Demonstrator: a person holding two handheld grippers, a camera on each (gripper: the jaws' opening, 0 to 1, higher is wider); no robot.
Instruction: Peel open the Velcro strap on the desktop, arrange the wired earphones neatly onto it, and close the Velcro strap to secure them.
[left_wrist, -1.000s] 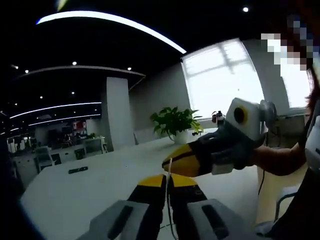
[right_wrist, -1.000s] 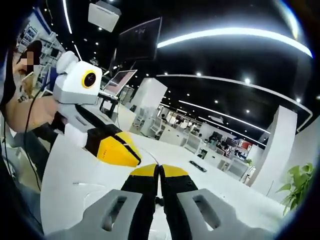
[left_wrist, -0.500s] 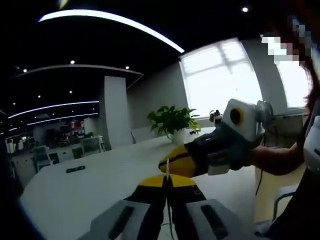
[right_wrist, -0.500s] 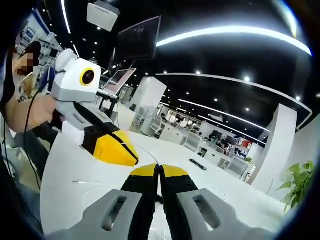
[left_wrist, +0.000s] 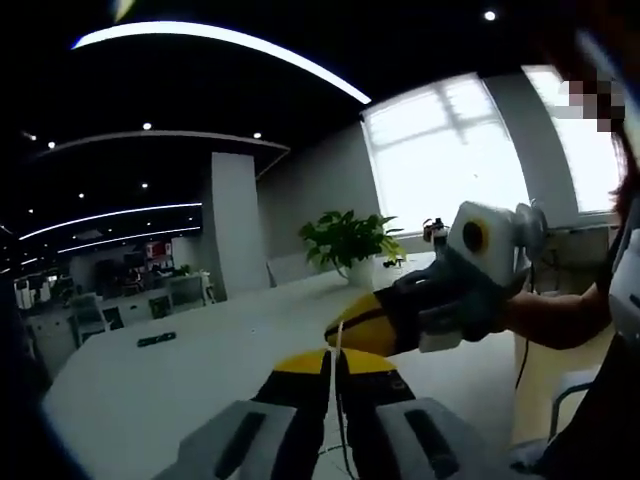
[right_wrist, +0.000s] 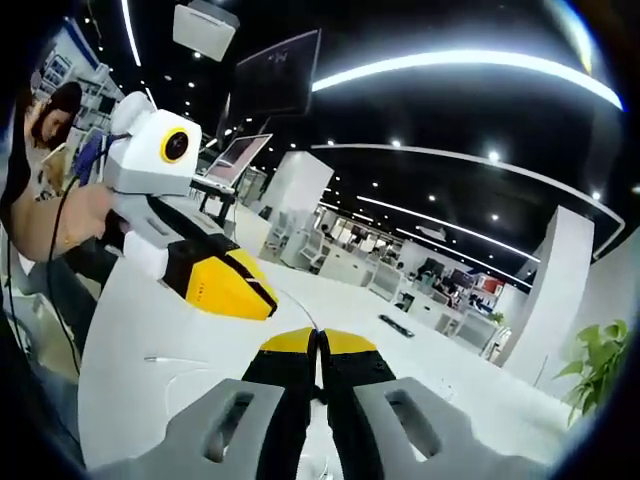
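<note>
Both grippers are raised over the white table (left_wrist: 150, 400) with a thin white earphone cable (left_wrist: 339, 340) drawn between them. In the left gripper view my left gripper (left_wrist: 333, 356) is shut on that cable, which rises to the yellow tip of my right gripper (left_wrist: 342, 333), coming in from the right. In the right gripper view my right gripper (right_wrist: 318, 338) is shut on the earphone cable (right_wrist: 300, 312), and the left gripper (right_wrist: 268, 308) points in from the left. More cable (right_wrist: 175, 360) lies on the table. The dark Velcro strap (left_wrist: 157, 340) (right_wrist: 397, 327) lies flat, farther off.
A potted plant (left_wrist: 348, 243) stands at the table's far end by a bright window. A person's hand (right_wrist: 85, 215) holds the left gripper. A laptop (right_wrist: 235, 160) and a hanging monitor (right_wrist: 275, 75) sit beyond the table's edge. Office desks fill the background.
In the right gripper view the left gripper has drifted slightly up and away. Both grippers stay shut on the cable, tips close together.
</note>
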